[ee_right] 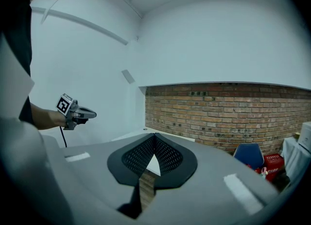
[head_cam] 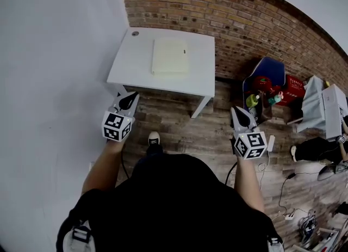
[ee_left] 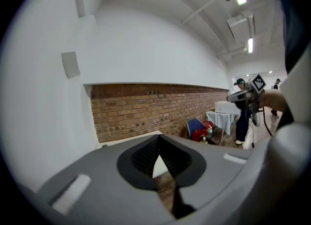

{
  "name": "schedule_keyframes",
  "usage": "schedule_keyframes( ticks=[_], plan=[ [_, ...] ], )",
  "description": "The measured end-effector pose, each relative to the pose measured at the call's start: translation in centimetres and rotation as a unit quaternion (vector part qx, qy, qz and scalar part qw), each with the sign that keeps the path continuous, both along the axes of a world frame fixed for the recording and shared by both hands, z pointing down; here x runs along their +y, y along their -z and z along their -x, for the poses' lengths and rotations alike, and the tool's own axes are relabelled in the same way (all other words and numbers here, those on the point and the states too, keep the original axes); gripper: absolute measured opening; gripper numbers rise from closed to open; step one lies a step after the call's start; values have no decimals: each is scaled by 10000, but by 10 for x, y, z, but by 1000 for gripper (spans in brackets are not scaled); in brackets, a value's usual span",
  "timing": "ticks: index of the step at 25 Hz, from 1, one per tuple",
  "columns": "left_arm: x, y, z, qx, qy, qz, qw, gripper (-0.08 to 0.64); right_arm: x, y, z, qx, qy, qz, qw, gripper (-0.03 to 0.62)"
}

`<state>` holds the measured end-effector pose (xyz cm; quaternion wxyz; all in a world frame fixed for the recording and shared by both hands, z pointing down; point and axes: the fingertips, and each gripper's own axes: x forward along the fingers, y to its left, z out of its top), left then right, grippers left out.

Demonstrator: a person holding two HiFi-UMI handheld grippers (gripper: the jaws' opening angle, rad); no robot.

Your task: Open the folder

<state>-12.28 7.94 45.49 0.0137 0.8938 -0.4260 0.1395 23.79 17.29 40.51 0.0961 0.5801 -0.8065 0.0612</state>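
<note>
A pale yellow folder (head_cam: 170,56) lies closed and flat on the white table (head_cam: 128,66), which stands against the brick wall. Both grippers hang in the air short of the table's near edge and touch nothing. My left gripper (head_cam: 130,99) is shut and empty, just off the table's front left corner. My right gripper (head_cam: 240,115) is shut and empty, to the right of the table leg. In the left gripper view the jaws (ee_left: 158,142) meet at their tips, with the table edge (ee_left: 131,138) beyond. The right gripper view shows its jaws (ee_right: 154,140) likewise closed.
A white wall (head_cam: 54,82) runs along the left. To the right of the table stand a blue chair (head_cam: 270,72), red items (head_cam: 294,90), bottles (head_cam: 253,100) and grey boxes (head_cam: 325,106). Cables and a power strip (head_cam: 288,213) lie on the wood floor. A person (ee_left: 241,110) stands far off.
</note>
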Motion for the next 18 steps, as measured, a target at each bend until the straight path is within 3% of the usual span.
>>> schedule_keyframes(
  ticks=[18],
  plan=[
    [-77,-17,17,-47,-140,180,9997,2,-70,-8,15,32,-217,157,9996,2]
  ],
)
